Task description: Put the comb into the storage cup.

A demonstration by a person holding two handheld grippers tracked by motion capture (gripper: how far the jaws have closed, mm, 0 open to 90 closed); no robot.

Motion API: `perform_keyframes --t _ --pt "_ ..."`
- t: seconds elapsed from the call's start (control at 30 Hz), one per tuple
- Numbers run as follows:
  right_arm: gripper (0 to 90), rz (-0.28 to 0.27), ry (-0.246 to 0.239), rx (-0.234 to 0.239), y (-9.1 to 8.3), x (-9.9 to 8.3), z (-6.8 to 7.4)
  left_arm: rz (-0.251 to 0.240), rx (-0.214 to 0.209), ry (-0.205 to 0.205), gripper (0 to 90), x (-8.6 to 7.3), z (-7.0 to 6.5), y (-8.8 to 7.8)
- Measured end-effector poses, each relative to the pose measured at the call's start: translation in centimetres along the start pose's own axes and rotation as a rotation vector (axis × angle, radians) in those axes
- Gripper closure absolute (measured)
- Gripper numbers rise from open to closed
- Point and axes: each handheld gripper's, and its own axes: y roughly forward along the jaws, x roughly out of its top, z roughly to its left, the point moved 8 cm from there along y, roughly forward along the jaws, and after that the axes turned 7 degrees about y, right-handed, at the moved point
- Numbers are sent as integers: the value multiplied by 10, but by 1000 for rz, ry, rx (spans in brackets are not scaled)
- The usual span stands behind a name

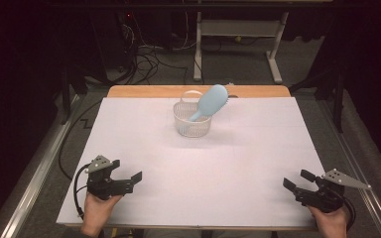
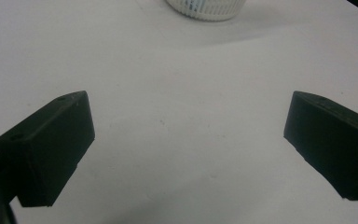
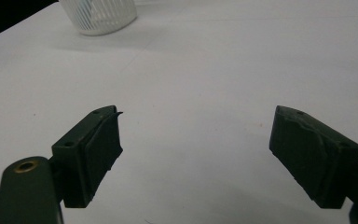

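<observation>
My left gripper [image 1: 127,179] sits at about 7 o'clock on the white table [image 1: 238,163], near the front edge, held by my left hand [image 1: 98,208]. Jaws wide apart, nothing between them, just bare table surface in the left gripper view [image 2: 186,135]. My right gripper [image 1: 297,180] is at about 5 o'clock, also close to the front edge, in my right hand [image 1: 330,222]. Its jaws are wide too, holding nothing; the right gripper view [image 3: 193,144] has plain white table in the gap. The 2 grippers are well apart from each other, both angled in toward the table's middle.

White basket [image 1: 192,119] stands upright at about 12 o'clock, far side of the table, well apart from both grippers. Slatted wall, thin loop handle at the back. Light blue hairbrush [image 1: 209,101] stands in it, handle end down inside the basket, head sticking up and tilted toward 1 o'clock, over the rim. In the left gripper view the basket [image 2: 204,8] is at the top edge, cut off, around 12 o'clock. In the right gripper view the basket [image 3: 99,16] is at about 11 o'clock, a bit of blue visible through the slats.

Wooden tabletop edge [image 1: 144,91] shows behind the white sheet at the far side.
</observation>
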Motion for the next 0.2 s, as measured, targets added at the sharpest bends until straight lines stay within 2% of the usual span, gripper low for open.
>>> perform_keyframes --t 0.2 --pt "167 4 -20 1 1 0 3 2 0 -1 10 0 0 0"
